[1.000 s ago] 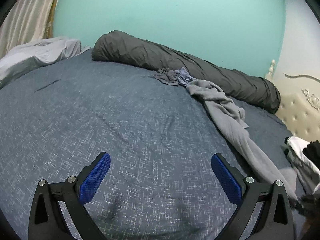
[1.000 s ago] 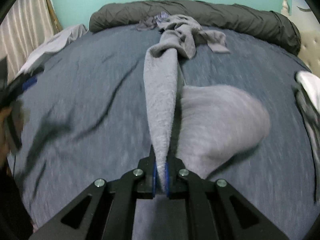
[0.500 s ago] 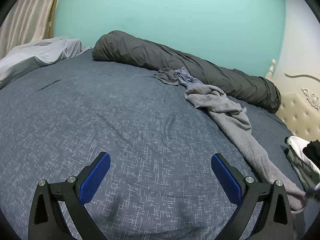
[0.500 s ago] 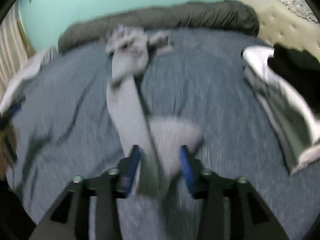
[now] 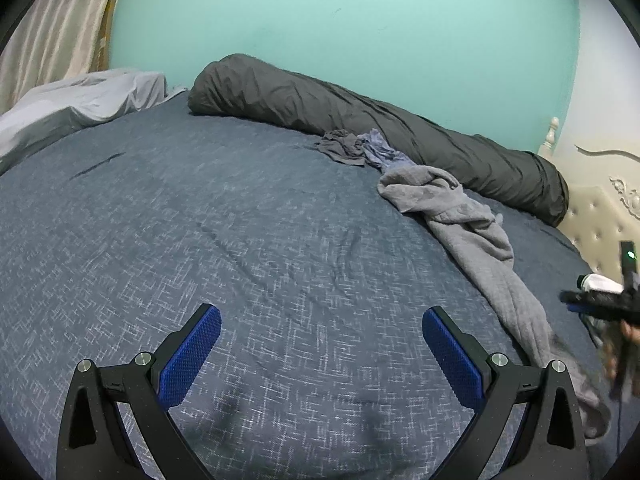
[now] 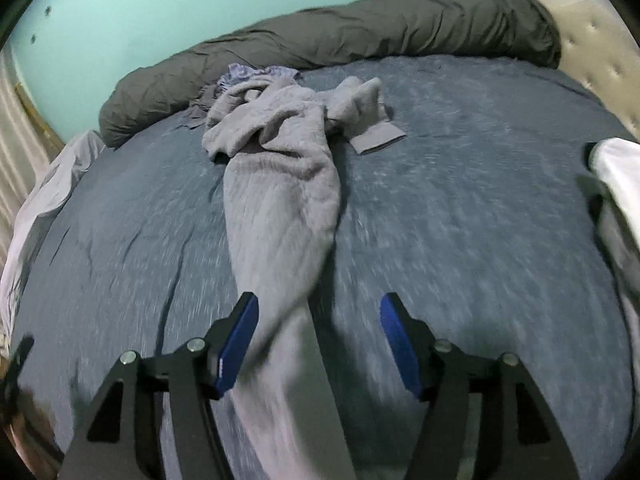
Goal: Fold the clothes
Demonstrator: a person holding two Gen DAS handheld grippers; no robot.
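A long grey garment [image 6: 280, 200] lies stretched and bunched on the blue bedspread [image 6: 460, 220]; its near end runs between my right gripper's open fingers, free of the pads. In the left wrist view the same garment [image 5: 476, 240] lies at the right. My right gripper [image 6: 318, 340] is open above the garment's near end. My left gripper [image 5: 320, 352] is open and empty over bare bedspread [image 5: 240, 240]. The right gripper also shows in the left wrist view [image 5: 600, 304] at the far right edge, blurred.
A rolled dark grey duvet [image 5: 360, 120] lies along the far edge by the teal wall. Small crumpled clothes [image 5: 356, 148] sit in front of it. A pale sheet [image 5: 80, 100] lies far left. A white and black garment [image 6: 616, 184] lies right, near the padded headboard [image 5: 596, 216].
My right gripper has opened and let go of the grey garment, which dropped flat onto the bed. The left gripper has stayed still and open.
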